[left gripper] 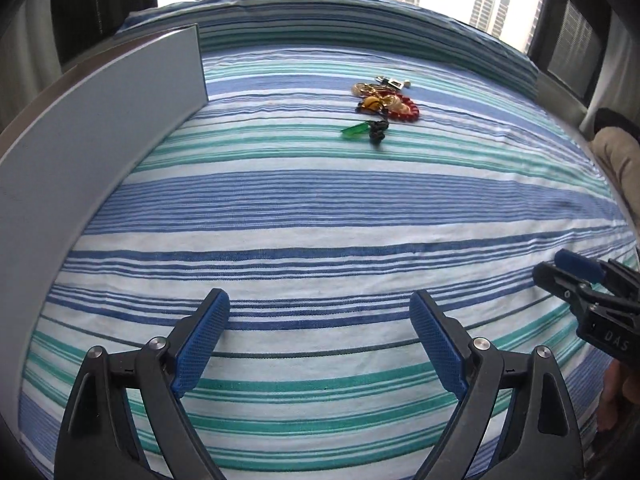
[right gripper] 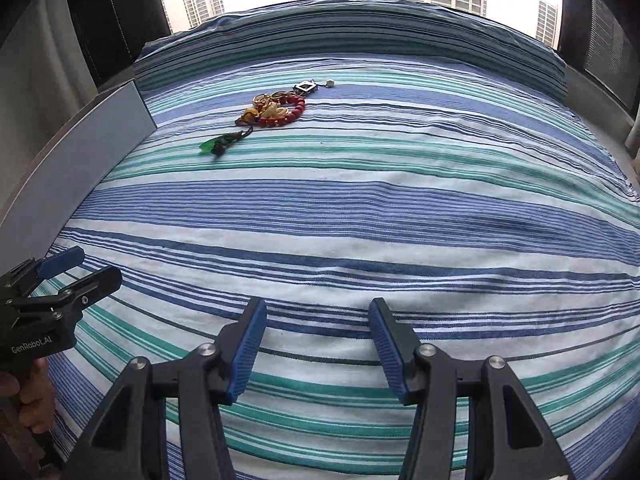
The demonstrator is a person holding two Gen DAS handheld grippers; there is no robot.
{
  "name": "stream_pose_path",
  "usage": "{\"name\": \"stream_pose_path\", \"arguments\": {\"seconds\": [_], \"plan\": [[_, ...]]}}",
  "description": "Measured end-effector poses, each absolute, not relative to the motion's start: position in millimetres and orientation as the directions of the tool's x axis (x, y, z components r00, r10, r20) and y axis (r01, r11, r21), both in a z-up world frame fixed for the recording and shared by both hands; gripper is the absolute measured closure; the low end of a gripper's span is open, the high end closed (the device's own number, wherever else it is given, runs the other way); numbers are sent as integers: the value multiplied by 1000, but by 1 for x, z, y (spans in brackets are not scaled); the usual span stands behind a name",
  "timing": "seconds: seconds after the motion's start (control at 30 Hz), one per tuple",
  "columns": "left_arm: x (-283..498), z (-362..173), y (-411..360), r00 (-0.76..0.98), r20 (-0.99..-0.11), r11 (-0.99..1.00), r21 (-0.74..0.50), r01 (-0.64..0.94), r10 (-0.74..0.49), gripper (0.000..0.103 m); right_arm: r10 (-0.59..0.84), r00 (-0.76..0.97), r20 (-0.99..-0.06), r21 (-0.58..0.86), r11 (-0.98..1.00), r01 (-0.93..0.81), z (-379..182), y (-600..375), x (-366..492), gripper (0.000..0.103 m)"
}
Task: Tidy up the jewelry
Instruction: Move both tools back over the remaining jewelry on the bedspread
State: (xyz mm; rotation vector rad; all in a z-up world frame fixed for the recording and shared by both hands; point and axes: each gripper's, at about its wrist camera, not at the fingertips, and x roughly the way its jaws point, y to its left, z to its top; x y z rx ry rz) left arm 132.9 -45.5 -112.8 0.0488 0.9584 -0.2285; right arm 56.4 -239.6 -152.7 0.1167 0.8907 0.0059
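Note:
A small heap of jewelry (left gripper: 384,104) lies far ahead on the striped cloth: a red bead bracelet (left gripper: 406,109), gold rings (left gripper: 362,89), a yellow bead, a green pendant on a dark cord (left gripper: 356,129) and a silver square piece (left gripper: 394,82). The heap also shows in the right wrist view (right gripper: 276,110), with the green pendant (right gripper: 208,145) nearest. My left gripper (left gripper: 320,336) is open and empty, low over the cloth. My right gripper (right gripper: 318,344) is open and empty, also well short of the heap. Each gripper shows at the edge of the other's view.
A grey flat panel (left gripper: 100,128) stands upright along the left side of the cloth; it also shows in the right wrist view (right gripper: 80,152). The striped cloth (left gripper: 320,216) covers the surface. A window with towers lies beyond the far edge. Dark window frames flank both sides.

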Motion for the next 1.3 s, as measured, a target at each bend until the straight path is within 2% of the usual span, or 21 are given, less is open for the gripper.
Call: {"name": "stream_pose_path", "arguments": {"seconds": [0.23,0.4,1.03,1.2,1.3], "plan": [[131,-120,-53,580,-804,974,2,226,-133,9,13,672,-740,56,997,43,-154,-231,52,48],[131,-123,-53,568,-812,973,4,231,-132,1,-8,674,-738,22,999,35,-155,-225,54,44],[131,-122,-52,553,-819,968,-10,250,-151,1,-10,666,-746,6,1000,22,-156,-222,54,38],[135,-104,-44,508,-841,961,-47,271,-185,1,33,584,-811,68,997,37,-149,-227,50,38],[146,-82,-41,501,-840,956,-67,286,-209,1,155,478,-865,193,981,32,-138,-236,51,38]]}}
